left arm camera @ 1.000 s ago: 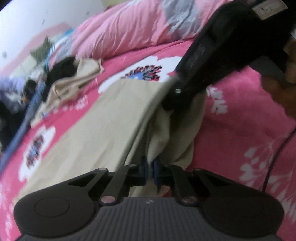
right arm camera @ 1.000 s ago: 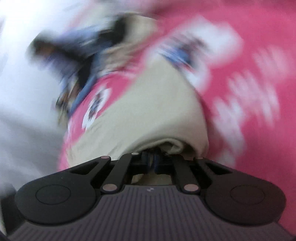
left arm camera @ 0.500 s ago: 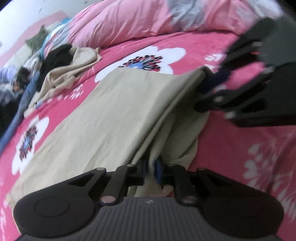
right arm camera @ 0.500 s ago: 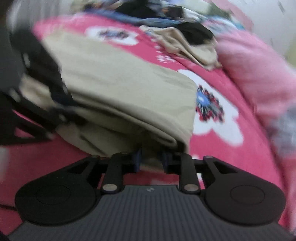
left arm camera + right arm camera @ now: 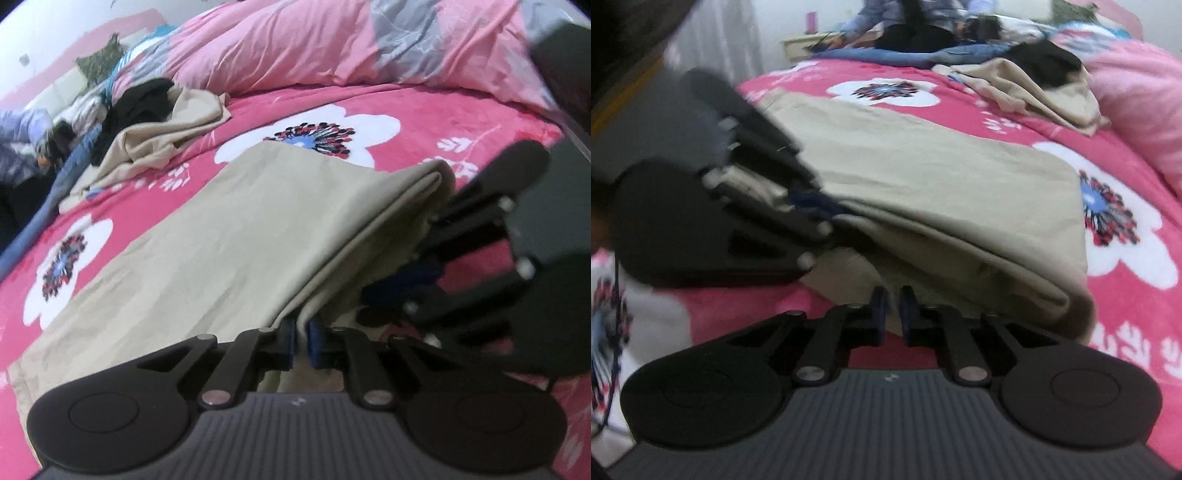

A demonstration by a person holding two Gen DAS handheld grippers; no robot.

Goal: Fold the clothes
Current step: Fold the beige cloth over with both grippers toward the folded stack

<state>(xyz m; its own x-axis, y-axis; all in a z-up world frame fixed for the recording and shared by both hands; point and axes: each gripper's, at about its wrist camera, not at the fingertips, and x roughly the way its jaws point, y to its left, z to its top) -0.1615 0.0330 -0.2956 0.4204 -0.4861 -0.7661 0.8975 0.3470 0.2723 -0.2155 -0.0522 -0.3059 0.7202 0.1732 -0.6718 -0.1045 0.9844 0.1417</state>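
Observation:
A beige garment (image 5: 229,236) lies folded lengthwise on the pink flowered bedspread (image 5: 406,110); it also shows in the right wrist view (image 5: 942,173). My left gripper (image 5: 302,341) is shut on the garment's near folded edge. My right gripper (image 5: 893,314) is shut on the same edge a little further along. In the left wrist view the right gripper (image 5: 391,284) sits at the right, close by. In the right wrist view the left gripper (image 5: 816,203) sits at the left, pinching the cloth.
A crumpled beige cloth (image 5: 166,136) with dark clothes (image 5: 140,99) on it lies at the bed's far side, also in the right wrist view (image 5: 1027,88). A pink and grey duvet (image 5: 332,44) is heaped behind. A person (image 5: 923,22) sits beyond the bed.
The right gripper has swung down from above the garment to its near edge beside my left gripper and closed on the cloth. The garment now lies flatter on the bed.

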